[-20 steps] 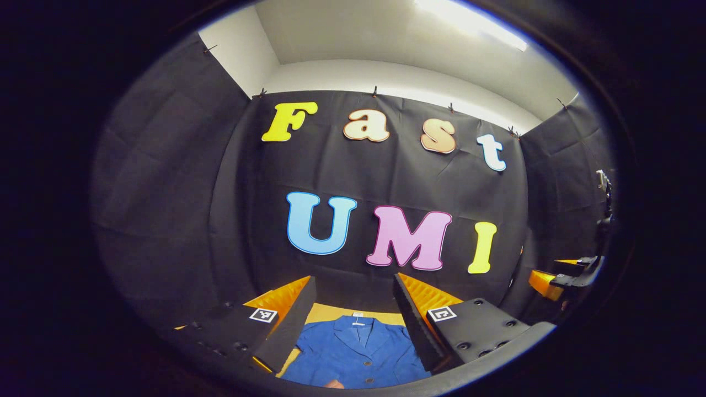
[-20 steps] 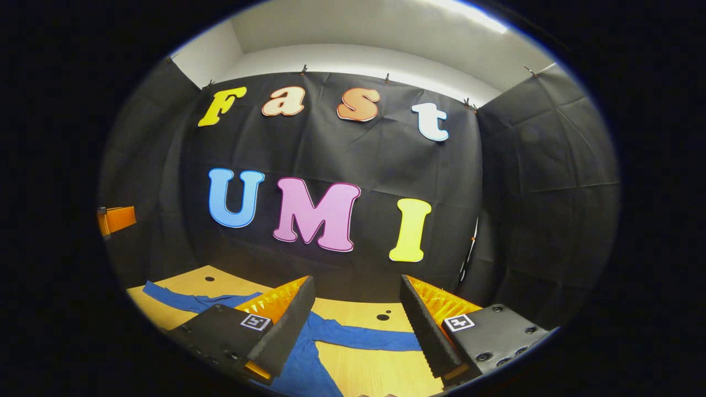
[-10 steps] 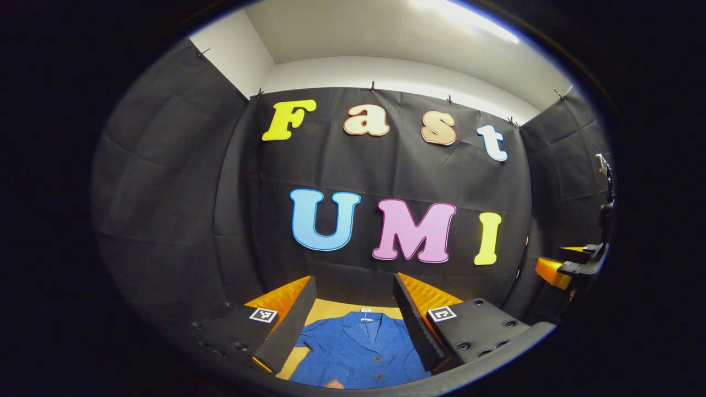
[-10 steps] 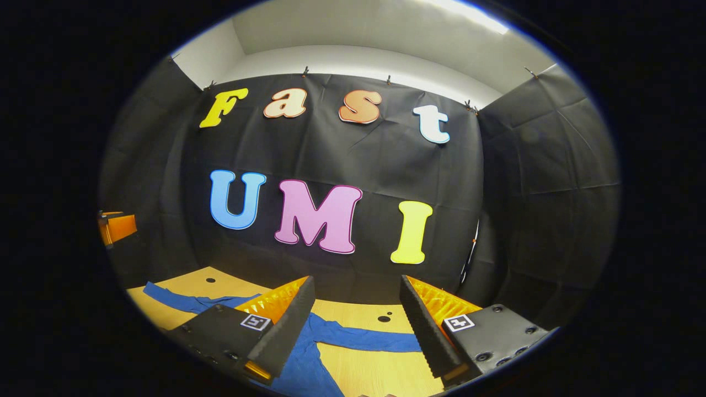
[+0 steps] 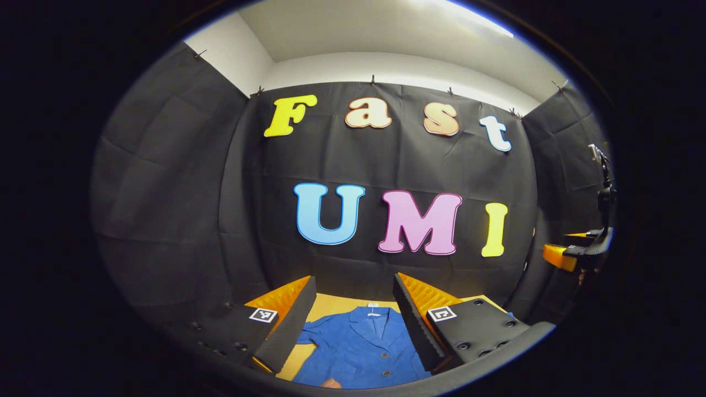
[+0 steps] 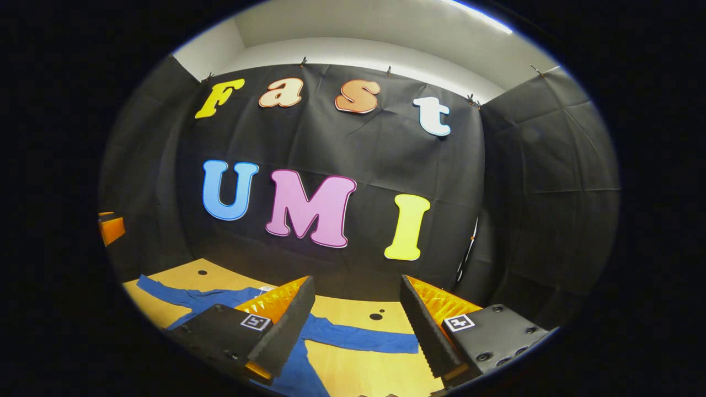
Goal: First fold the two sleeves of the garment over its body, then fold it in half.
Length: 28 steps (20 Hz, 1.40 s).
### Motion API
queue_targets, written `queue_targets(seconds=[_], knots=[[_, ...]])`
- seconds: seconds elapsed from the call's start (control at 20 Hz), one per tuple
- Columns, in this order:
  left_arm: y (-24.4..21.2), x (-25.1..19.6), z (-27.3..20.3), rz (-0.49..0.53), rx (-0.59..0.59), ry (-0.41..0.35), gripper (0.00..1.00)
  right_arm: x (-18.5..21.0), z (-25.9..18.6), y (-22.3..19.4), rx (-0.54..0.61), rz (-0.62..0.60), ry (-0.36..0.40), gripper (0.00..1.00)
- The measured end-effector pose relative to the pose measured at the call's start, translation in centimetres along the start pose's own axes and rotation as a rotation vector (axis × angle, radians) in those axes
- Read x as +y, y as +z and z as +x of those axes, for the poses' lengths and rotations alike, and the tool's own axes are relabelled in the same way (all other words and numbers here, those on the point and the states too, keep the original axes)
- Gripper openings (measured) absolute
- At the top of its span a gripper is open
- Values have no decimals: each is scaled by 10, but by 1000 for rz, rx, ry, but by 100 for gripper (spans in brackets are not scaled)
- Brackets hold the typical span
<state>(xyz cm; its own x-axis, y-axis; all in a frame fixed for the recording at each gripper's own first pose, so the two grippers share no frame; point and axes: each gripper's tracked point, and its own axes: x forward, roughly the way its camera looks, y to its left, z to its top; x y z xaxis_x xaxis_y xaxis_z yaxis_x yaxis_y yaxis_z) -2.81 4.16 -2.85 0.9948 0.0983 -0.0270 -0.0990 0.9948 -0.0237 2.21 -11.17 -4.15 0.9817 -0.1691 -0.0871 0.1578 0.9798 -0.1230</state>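
Both claws agape, level above garment.

I see a bright ceiling light glaring at the top of both views; the black cloth wall stays dim; edges bow strongly; the blue garment looks sharp, perhaps softer lower down.

A blue garment lies spread on the wooden table.

Both views look level at the booth wall; sharing the blue garment (low in frame).
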Motion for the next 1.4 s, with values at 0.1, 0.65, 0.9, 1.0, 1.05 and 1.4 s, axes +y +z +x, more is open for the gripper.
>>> queue_targets(seconds=[0.1, 0.65, 0.9, 1.0, 1.05, 1.4], knots=[[-5, -8, 5, -5, 17, -10, 80, -9, 15, -9, 3, 4, 21, 98], [-13, -61, 45, 13, 27, 33, 81, -102, 132, -167, 235, 4, -53, 93], [-25, -93, 76, 11, 83, 63, 81, -133, 175, -294, 477, 127, -83, 98], [-27, -103, 86, 48, 92, 77, 81, -150, 183, -341, 596, 211, -143, 99], [-28, -108, 91, 67, 98, 83, 81, -157, 185, -359, 632, 237, -167, 99], [-39, -142, 121, 80, 133, 87, 81, -163, 192, -462, 907, 332, -217, 98]])
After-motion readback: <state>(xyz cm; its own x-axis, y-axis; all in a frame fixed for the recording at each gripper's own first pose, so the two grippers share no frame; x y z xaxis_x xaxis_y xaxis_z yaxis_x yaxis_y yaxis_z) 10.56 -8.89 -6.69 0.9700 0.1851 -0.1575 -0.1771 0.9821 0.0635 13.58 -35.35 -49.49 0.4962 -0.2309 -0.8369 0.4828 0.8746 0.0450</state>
